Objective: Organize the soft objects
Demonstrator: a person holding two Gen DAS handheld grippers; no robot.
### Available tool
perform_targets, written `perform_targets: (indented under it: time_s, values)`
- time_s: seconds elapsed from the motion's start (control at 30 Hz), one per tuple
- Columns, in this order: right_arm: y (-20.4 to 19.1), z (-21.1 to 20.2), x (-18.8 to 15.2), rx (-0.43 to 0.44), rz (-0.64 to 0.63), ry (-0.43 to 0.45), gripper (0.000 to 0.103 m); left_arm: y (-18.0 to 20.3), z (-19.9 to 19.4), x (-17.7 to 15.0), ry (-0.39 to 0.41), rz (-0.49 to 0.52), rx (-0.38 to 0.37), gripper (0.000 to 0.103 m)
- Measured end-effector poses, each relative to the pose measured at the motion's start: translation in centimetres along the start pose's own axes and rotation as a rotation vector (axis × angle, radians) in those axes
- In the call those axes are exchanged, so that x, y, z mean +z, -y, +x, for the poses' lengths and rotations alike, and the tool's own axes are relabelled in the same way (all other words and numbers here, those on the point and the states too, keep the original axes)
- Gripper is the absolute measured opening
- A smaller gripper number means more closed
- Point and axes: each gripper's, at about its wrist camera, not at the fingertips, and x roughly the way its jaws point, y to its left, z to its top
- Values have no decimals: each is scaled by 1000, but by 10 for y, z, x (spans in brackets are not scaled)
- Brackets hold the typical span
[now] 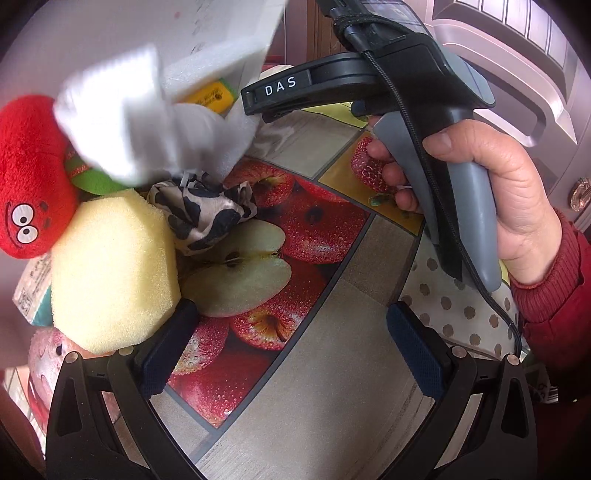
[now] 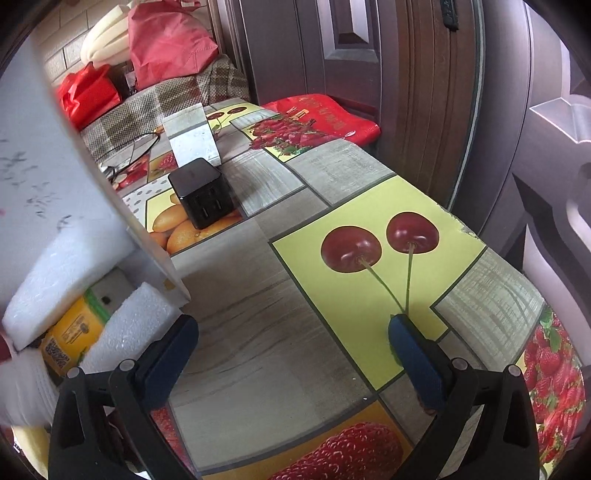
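A white box [image 1: 229,33] at upper left is holding foam (one yellow packet too). The yellow sponge [image 1: 110,273] is touching the left tool's [image 1: 291,347] left finger; both tools, the right tool [image 2: 295,354] included, are gaping wide, empty.

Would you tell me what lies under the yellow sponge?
The yellow sponge rests partly on a printed packet, of which only a corner with a code shows. The rest beneath is covered.

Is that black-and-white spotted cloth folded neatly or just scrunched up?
Scrunched up. The spotted cloth lies in a crumpled, knotted-looking heap on the tablecloth, beside the yellow sponge.
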Motion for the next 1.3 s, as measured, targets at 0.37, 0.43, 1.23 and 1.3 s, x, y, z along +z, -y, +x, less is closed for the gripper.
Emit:
perform_targets:
  time_s: [0.37, 0.43, 1.23, 1.3]
  values:
    - [13, -8, 0, 84, 106, 51, 103, -7, 0, -1, 0, 0, 0, 102]
    - [14, -10, 0, 83, 98, 72, 103, -8, 0, -1, -1, 0, 0, 102]
    - [16, -9, -1, 71, 83, 65, 103, -7, 0, 0, 0, 0, 0, 103]
    - [17, -10, -1, 76, 85, 73, 103, -7, 0, 0, 0, 0, 0, 102]
